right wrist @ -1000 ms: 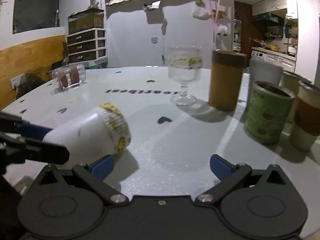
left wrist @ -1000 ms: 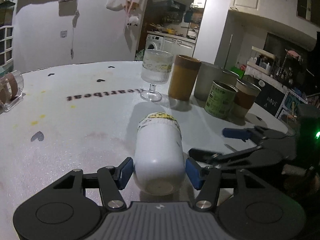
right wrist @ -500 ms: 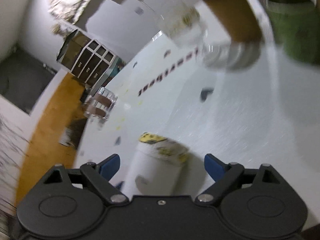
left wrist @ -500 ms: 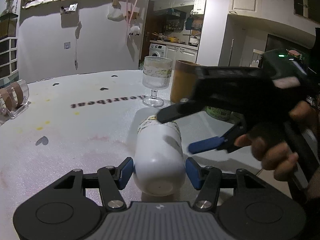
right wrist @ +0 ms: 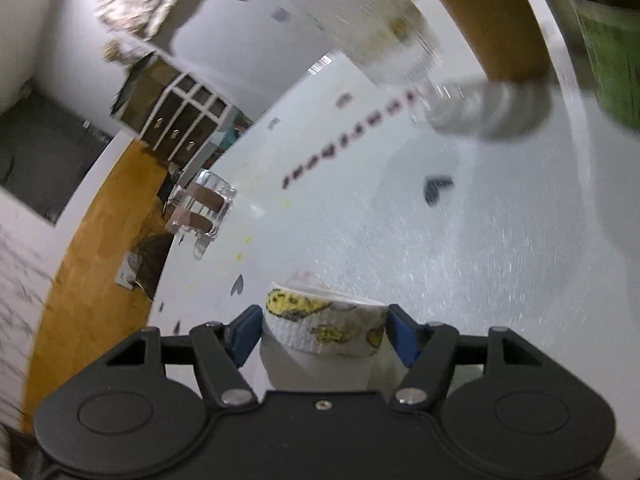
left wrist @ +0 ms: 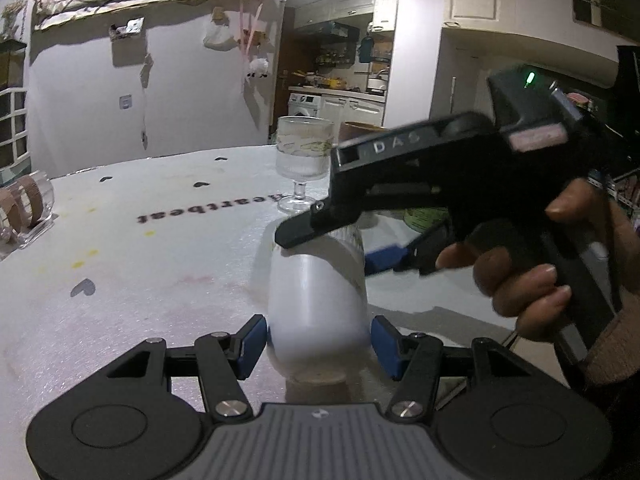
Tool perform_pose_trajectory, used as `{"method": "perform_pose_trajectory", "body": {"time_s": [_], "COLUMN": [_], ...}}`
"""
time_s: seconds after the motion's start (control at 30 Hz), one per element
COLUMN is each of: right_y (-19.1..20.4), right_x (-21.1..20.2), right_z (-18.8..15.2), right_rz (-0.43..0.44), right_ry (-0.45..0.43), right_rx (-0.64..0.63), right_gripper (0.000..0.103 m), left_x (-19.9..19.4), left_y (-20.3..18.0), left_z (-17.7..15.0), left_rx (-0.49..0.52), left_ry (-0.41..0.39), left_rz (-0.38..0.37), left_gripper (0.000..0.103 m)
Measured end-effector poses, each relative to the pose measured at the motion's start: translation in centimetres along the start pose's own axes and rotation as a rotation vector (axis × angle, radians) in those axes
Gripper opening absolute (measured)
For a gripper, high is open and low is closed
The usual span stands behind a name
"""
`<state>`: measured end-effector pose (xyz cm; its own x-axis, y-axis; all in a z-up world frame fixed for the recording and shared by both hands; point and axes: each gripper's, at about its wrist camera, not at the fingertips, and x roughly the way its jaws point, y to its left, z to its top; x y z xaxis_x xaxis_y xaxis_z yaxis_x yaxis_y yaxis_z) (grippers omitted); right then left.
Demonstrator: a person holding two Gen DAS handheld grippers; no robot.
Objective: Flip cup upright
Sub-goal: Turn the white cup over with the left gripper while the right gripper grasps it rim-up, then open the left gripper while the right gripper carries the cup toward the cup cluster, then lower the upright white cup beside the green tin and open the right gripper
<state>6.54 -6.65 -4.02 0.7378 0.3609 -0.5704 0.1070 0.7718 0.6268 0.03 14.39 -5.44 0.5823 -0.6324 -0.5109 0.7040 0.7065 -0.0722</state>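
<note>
Gripping cup (right wrist: 324,330) rim end, right gripper (right wrist: 323,330) rolled sideways

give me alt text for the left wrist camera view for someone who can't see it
A white cup lies on its side on a white table, its base end between the blue pads of the left tongs. The right tongs, held in a hand, reach in over the cup's far end. A stemmed glass stands behind.
</note>
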Motion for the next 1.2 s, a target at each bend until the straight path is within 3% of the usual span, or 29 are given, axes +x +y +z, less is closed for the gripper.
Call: {"method": "perform_pose_trajectory", "body": {"time_s": [0.27, 0.47, 0.5, 0.57, 0.6, 0.93, 1.2], "right_y": [5.0, 6.8, 6.9, 7.1, 6.9, 0.7, -2.9], "right_x": [-3.3, -4.2, -4.1, -3.6, -3.4, -2.5, -1.0], "right_z": [-2.4, -4.1, -4.4, -4.8, -4.6, 3.6, 6.7], "right_rz": [-0.121, -0.208, -0.220, -0.269, -0.298, -0.482, -0.571], "right_ry": [-0.139, -0.179, -0.191, -0.226, -0.251, -0.433, -0.454], "right_rx": [-0.406, -0.605, -0.641, -0.712, -0.741, -0.675, -0.595], "right_gripper": [0.067, 0.066, 0.066, 0.066, 0.066, 0.066, 0.066], "left_x": [0.9, 1.8, 1.9, 2.0, 1.9, 1.2, 1.1], "left_y": [-0.5, -0.2, -0.2, 0.0, 0.2, 2.2, 2.7], "left_z": [-0.5, -0.8, -1.0, -1.2, -1.2, -1.3, -1.8], "left_rx": [0.040, 0.035, 0.022, -0.002, -0.010, -0.105, -0.127], "left_ry": [-0.025, -0.033, -0.026, -0.027, -0.034, -0.079, -0.077], "left_rz": [-0.015, -0.044, -0.047, -0.040, -0.037, -0.001, 0.023], "left_gripper": [0.058, 0.060, 0.063, 0.079, 0.080, 0.082, 0.082]}}
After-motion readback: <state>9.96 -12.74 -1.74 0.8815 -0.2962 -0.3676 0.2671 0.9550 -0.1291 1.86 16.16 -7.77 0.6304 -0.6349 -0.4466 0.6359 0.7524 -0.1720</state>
